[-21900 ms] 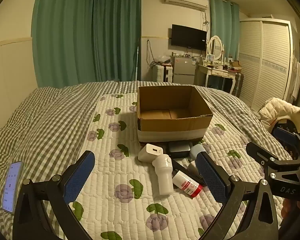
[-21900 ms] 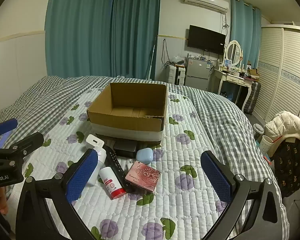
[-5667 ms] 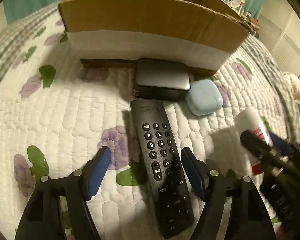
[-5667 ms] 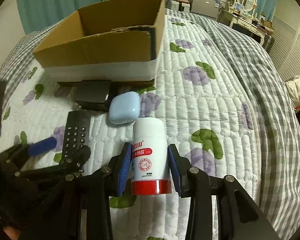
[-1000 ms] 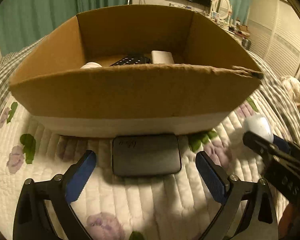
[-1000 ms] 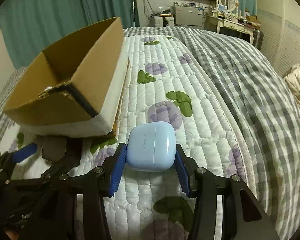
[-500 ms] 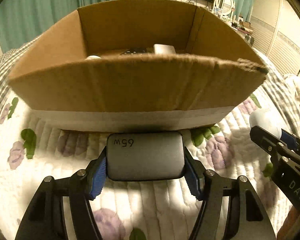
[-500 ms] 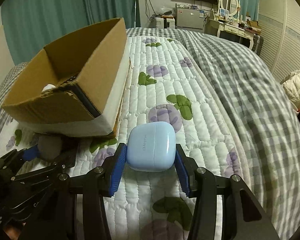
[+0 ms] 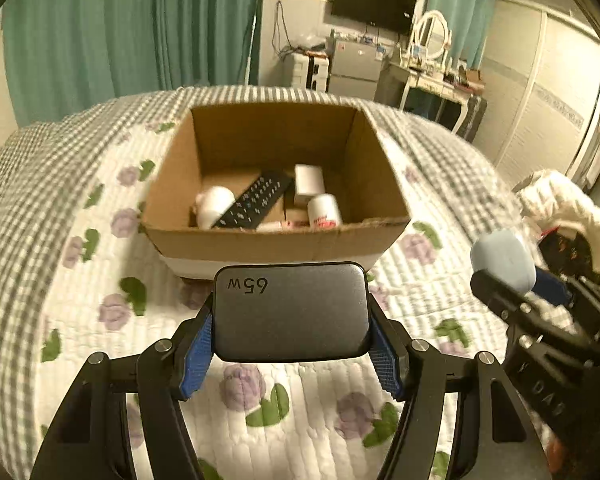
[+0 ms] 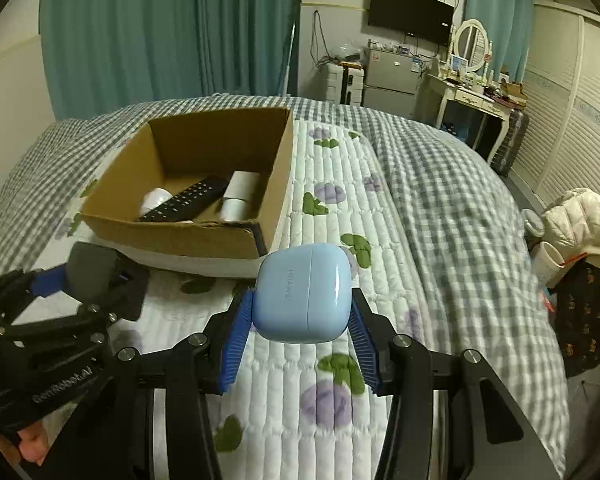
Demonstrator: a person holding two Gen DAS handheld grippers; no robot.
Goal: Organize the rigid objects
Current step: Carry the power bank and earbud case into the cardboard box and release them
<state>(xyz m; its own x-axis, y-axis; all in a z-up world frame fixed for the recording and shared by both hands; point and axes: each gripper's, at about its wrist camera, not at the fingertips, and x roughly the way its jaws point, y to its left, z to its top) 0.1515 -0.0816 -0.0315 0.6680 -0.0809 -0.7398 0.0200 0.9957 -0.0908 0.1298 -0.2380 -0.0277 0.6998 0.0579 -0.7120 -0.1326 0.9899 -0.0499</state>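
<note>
My left gripper (image 9: 290, 338) is shut on a dark grey charger marked 65W (image 9: 291, 312) and holds it in the air in front of the open cardboard box (image 9: 276, 240). My right gripper (image 10: 302, 328) is shut on a light blue earbuds case (image 10: 303, 291), raised above the quilt to the right of the box (image 10: 172, 236). Inside the box lie a black remote (image 9: 254, 200), a white bottle (image 9: 214, 208), a white adapter (image 9: 309, 179) and a red-and-white bottle (image 9: 324, 210). The right gripper with the blue case (image 9: 504, 262) shows in the left wrist view.
The box sits on a white floral quilt (image 10: 332, 208) over a grey checked bedspread (image 10: 452, 200). A chair with a white jacket (image 10: 580, 216) stands right of the bed. A dressing table (image 10: 472, 100), a fridge and green curtains are at the far wall.
Both grippers have risen with their objects. The left one has lifted the charger off the quilt, and the inside of the box now shows from above.
</note>
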